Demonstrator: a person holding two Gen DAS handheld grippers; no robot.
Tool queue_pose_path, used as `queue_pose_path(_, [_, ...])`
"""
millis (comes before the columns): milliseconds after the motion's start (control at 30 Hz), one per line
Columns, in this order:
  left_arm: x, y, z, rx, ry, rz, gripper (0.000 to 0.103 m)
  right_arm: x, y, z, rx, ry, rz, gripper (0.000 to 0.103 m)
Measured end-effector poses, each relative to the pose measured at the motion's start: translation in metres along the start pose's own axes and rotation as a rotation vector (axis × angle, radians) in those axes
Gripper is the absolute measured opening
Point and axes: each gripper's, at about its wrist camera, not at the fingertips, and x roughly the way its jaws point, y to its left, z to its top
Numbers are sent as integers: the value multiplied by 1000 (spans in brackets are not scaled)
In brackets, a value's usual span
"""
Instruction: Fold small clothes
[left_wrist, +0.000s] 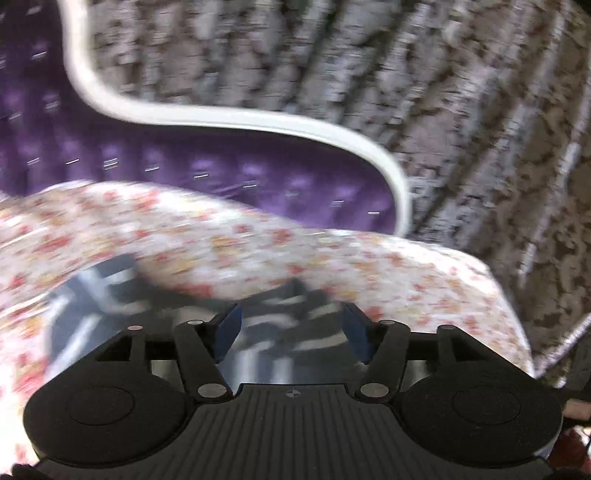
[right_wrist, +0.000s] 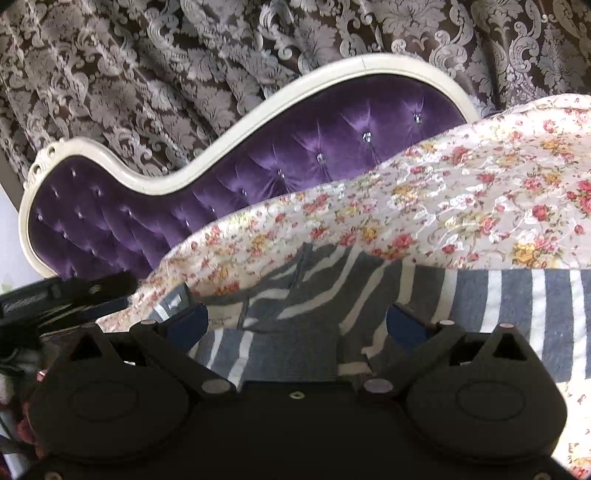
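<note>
While I view both wrist cameras, the left hand-held gripper stands released, blue pads apart over the grey-and-white striped garment, which lies on the floral bedspread. My right hand-held gripper is likewise released above the same garment, before the purple tufted headboard.

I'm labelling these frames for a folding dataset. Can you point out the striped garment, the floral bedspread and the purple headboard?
striped garment (right_wrist: 517, 314): right wrist view, flat striped part.
floral bedspread (right_wrist: 461, 184): right wrist view, bare flowered surface.
purple headboard (right_wrist: 314, 147): right wrist view, tufted velvet panel.
</note>
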Motion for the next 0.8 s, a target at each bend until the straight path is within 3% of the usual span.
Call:
queue_pose_path(200, [-22, 63, -54, -50, 85, 222, 59, 9, 7, -10, -19, 34, 0, 103])
queue_pose_path(267, [-27, 78, -70, -59, 106, 255, 59, 13, 10, -15, -39, 42, 3, 103])
queue_pose_path(533, [-30, 108, -107, -95, 129, 288, 60, 28, 21, -30, -139, 57, -50, 102])
queue_pose_path(633, [-26, 105, -108, -75, 141, 293, 61, 31, 16, -33, -125, 58, -81, 95])
queue_pose_path(800, [-20, 105, -109, -88, 158, 290, 72, 41, 6, -37, -94, 82, -140, 95])
